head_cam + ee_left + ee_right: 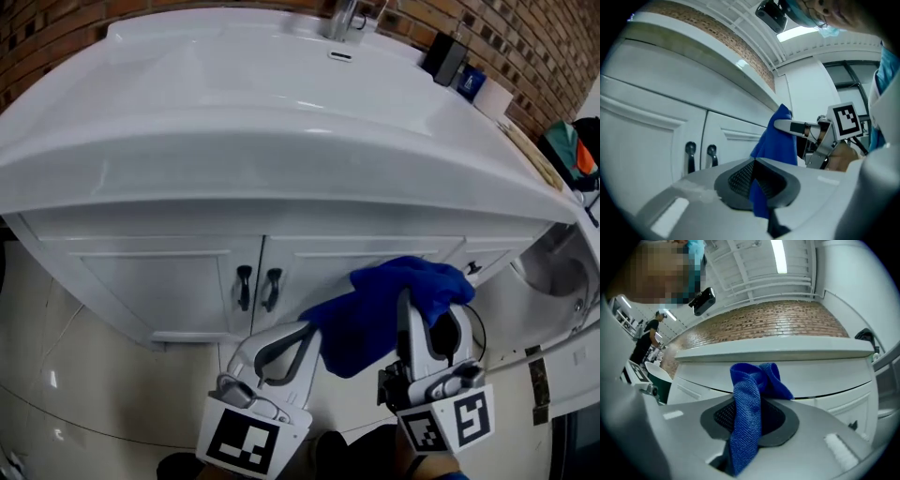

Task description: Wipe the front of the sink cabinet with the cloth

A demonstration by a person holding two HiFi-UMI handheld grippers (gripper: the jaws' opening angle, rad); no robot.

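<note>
The white sink cabinet [159,281] fills the middle of the head view, its two doors carrying black handles [257,287] under the overhanging basin. A blue cloth [375,309] hangs in front of the right door, stretched between both grippers. My left gripper [307,330] is shut on its lower left corner. My right gripper [405,298] is shut on its bunched upper part. In the left gripper view a blue strip of cloth [757,197] runs through the jaws, with the handles [690,157] to the left. In the right gripper view the cloth [747,404] drapes over the jaws, facing the cabinet [825,380].
A faucet [342,19], a black dispenser [445,58] and a white roll [492,98] stand at the basin's back by the brick wall. A white fixture [562,272] sits right of the cabinet. Glossy tile floor [56,375] lies at lower left. A person [647,338] stands far off.
</note>
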